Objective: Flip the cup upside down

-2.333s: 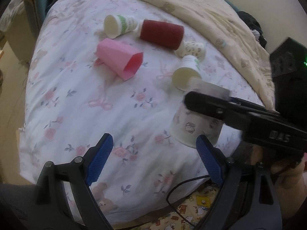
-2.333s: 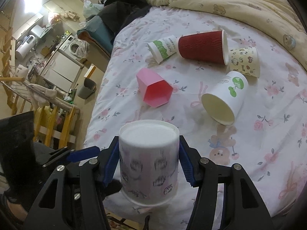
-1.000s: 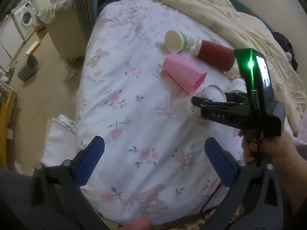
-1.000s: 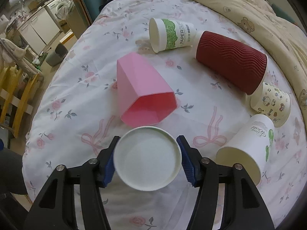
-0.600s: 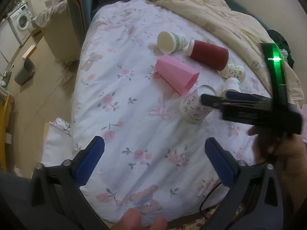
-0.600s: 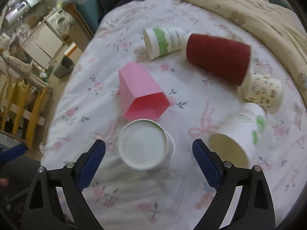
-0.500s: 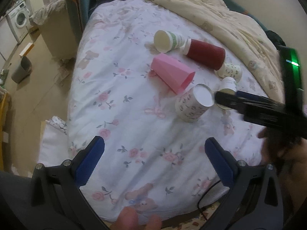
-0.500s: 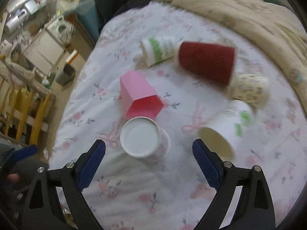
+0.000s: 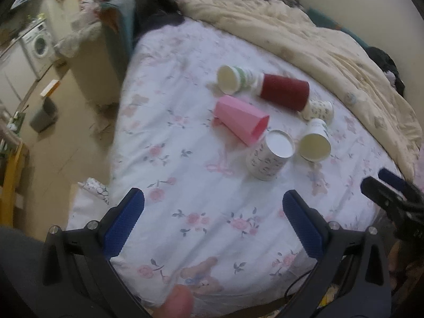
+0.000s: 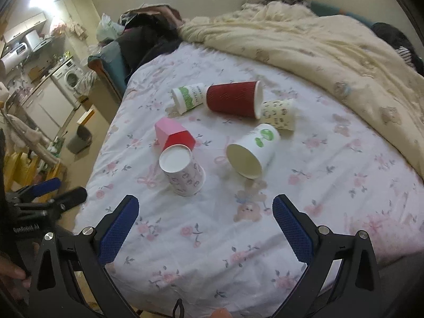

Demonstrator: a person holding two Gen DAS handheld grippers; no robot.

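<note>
A white paper cup with small printed figures (image 10: pixel 182 172) stands upside down, base up, on the flowered bed sheet (image 10: pixel 331 175); it also shows in the left wrist view (image 9: pixel 270 159). My right gripper (image 10: pixel 205 228) is open and empty, held back from the cup above the near part of the bed. My left gripper (image 9: pixel 216 225) is open and empty, also well short of the cup. The right gripper shows at the right edge of the left wrist view (image 9: pixel 389 185), and the left gripper at the left edge of the right wrist view (image 10: pixel 50 193).
Several other cups lie on their sides behind it: a pink one (image 10: pixel 173 133), a dark red one (image 10: pixel 233 102), a green-printed one (image 10: pixel 189 96), a white one with a green logo (image 10: pixel 251 149) and a small patterned one (image 10: pixel 278 114). A cream quilt (image 10: pixel 318 42) covers the far side.
My right gripper set the printed cup down base up, opened and let go of it, then drew back. Both grippers now sit farther from the cups.
</note>
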